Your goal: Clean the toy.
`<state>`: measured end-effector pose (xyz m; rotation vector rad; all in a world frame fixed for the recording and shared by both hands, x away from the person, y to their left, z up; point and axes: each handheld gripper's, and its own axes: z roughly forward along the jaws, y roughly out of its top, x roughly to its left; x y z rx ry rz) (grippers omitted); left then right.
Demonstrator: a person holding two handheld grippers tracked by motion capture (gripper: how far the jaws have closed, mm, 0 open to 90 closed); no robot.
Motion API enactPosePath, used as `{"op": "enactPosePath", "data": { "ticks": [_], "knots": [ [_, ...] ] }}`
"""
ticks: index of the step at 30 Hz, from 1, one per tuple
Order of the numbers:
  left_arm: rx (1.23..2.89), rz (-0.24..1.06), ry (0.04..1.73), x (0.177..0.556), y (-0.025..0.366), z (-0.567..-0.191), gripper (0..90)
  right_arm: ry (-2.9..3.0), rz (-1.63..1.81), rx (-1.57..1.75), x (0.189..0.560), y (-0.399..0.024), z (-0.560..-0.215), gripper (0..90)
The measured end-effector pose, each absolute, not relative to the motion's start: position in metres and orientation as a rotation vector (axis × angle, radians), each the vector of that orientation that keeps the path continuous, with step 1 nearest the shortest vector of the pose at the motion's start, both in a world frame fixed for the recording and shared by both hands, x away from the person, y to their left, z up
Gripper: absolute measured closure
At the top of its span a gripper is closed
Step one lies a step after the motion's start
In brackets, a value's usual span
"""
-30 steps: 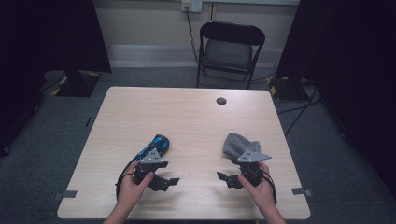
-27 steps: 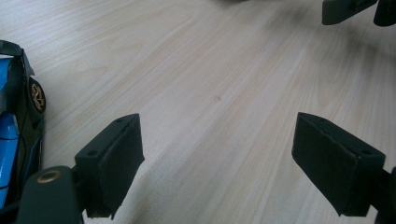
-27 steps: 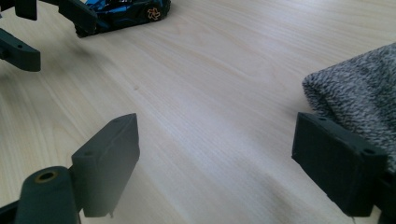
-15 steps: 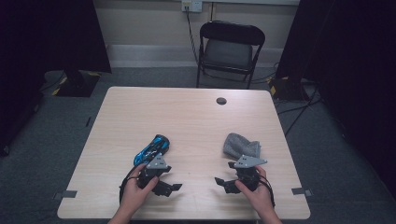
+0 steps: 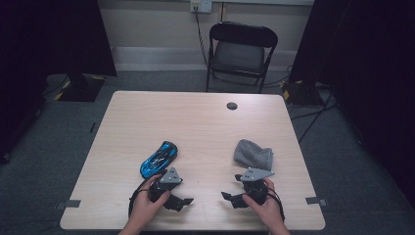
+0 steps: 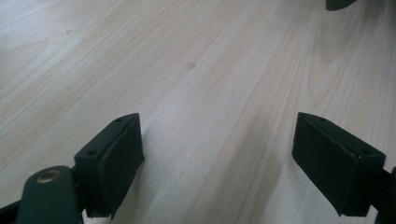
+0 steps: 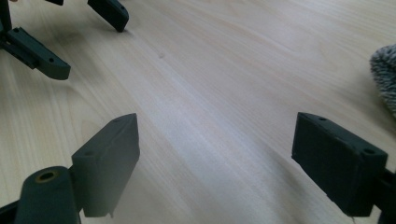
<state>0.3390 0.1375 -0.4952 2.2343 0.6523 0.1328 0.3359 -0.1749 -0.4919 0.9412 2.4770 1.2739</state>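
A blue toy car lies on the wooden table left of centre, just beyond my left gripper. To the right a crumpled grey cloth lies just beyond my right gripper. Both grippers rest low near the table's front edge, jaws turned inward toward each other. In the left gripper view the left gripper is open over bare wood. The right gripper is open too, with nothing between its jaws. The cloth shows at the right edge there, and the left gripper's jaws at top left.
A small black round cap sits in the table's far side. A black folding chair stands behind the table. Dark curtains hang on both sides, and cables run across the floor at right.
Both hands have drawn back slightly toward the front edge, so the car and the cloth now lie free of the grippers. Car and cloth have not moved.
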Motion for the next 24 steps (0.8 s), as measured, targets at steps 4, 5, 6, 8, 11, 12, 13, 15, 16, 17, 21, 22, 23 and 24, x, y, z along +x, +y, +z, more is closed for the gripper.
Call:
{"op": "enactPosePath", "data": {
  "ticks": [4, 5, 6, 8, 11, 12, 13, 15, 16, 17, 21, 22, 23, 24],
  "knots": [
    [2.249, 0.165, 0.615, 0.3371, 0.1368, -0.4968, 15.5, 2.494, 1.251, 0.920, 0.3347, -0.1726, -0.4967, 14.8],
    [2.266, 0.191, 0.581, 0.3360, 0.1363, -0.4975, 15.3, 2.501, 1.238, 0.904, 0.3344, -0.1719, -0.4979, 14.8],
    [2.267, 0.204, 0.567, 0.3352, 0.1356, -0.4984, 14.9, 2.506, 1.222, 0.898, 0.3341, -0.1714, -0.4984, 14.9],
    [2.282, 0.216, 0.543, 0.3343, 0.1352, -0.4989, 13.9, 2.521, 1.191, 0.875, 0.3335, -0.1699, -0.4994, 15.1],
    [2.267, 0.212, 0.528, 0.3340, 0.1367, -0.5006, 12.6, 2.537, 1.162, 0.854, 0.3327, -0.1673, -0.4999, 15.4],
    [2.266, 0.213, 0.521, 0.3340, 0.1373, -0.5011, 12.1, 2.550, 1.142, 0.838, 0.3327, -0.1664, -0.5005, 15.1],
    [2.266, 0.213, 0.521, 0.3340, 0.1373, -0.5011, 11.8, 2.550, 1.131, 0.825, 0.3323, -0.1656, -0.5006, 14.9],
    [2.266, 0.213, 0.522, 0.3339, 0.1373, -0.5011, 11.8, 2.550, 1.121, 0.816, 0.3319, -0.1648, -0.5007, 14.5],
    [2.265, 0.211, 0.522, 0.3337, 0.1368, -0.5012, 11.4, 2.551, 1.122, 0.817, 0.3320, -0.1649, -0.5007, 14.6],
    [2.263, 0.210, 0.524, 0.3335, 0.1365, -0.5014, 11.0, 2.552, 1.124, 0.816, 0.3322, -0.1650, -0.5007, 14.7],
    [2.263, 0.208, 0.523, 0.3335, 0.1363, -0.5015, 10.6, 2.552, 1.122, 0.813, 0.3321, -0.1650, -0.5008, 14.5],
    [2.263, 0.208, 0.523, 0.3335, 0.1363, -0.5015, 10.2, 2.552, 1.122, 0.814, 0.3321, -0.1650, -0.5008, 14.5],
    [2.267, 0.205, 0.515, 0.3335, 0.1359, -0.5016, 9.6, 2.552, 1.123, 0.814, 0.3321, -0.1650, -0.5008, 14.5],
    [2.267, 0.205, 0.515, 0.3335, 0.1359, -0.5016, 9.0, 2.552, 1.124, 0.815, 0.3321, -0.1650, -0.5008, 14.5]
  ]
}}
